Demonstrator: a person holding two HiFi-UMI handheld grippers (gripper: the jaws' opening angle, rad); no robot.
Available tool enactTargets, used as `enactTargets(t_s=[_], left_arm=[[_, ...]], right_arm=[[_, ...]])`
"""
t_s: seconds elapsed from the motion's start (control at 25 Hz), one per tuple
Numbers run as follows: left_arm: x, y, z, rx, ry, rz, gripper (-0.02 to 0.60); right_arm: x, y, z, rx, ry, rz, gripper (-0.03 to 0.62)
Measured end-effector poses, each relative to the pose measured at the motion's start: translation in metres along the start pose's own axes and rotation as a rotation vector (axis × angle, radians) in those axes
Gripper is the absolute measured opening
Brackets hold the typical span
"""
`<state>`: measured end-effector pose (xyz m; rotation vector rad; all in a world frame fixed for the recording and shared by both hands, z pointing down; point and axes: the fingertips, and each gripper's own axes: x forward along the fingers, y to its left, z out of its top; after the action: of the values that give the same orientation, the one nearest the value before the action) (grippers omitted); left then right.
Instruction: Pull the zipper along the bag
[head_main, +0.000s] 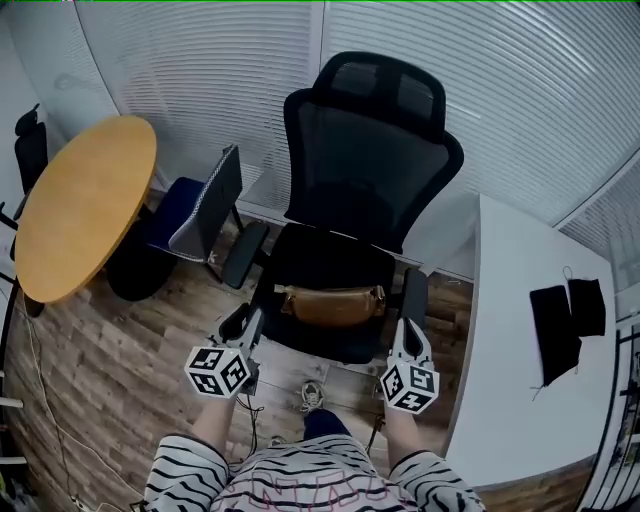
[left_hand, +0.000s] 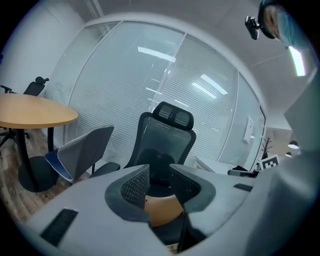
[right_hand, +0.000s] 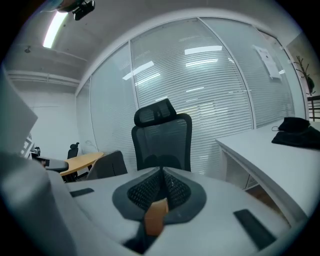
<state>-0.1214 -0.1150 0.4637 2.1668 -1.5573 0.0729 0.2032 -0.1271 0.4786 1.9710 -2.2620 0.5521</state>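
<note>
Lying across the seat of the black mesh office chair (head_main: 365, 170), the tan leather waist bag (head_main: 332, 305) is loose, and neither tool touches it. The left gripper (head_main: 245, 325) hangs near the bag's left end, its jaws apart with nothing between them. The right gripper (head_main: 410, 335), beside the right end, has its jaws pressed together and empty. The zipper pull is too small to make out. Tugging it with the bag unpinned would likely drag the whole bag off the seat.

Black-and-white striped sleeves (head_main: 185, 482); grey grippers (head_main: 247, 324) carry square-marker cubes (head_main: 218, 370) and dark meshed fingers (left_hand: 134, 184).
</note>
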Motion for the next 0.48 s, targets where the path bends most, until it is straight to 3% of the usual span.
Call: enactTargets(t_s=[0.2,0.36,0.48], left_arm=[[-0.049,-0.019,0.012,0.056,-0.034,-0.048,0.129],[-0.088,-0.041,0.021,0.166,-0.065,-0.064,0.067],[-0.116,-0.055,0.025,0.207,-0.091,-0.077,0.046]], right_arm=[[-0.049,0.03,0.009,-0.007,-0.043,0.024,0.037],[-0.087,0.051,0.013,-0.018,-0.066,0.048,0.037],[-0.115,0.065,0.017,-0.026,-0.086,0.061,0.037]])
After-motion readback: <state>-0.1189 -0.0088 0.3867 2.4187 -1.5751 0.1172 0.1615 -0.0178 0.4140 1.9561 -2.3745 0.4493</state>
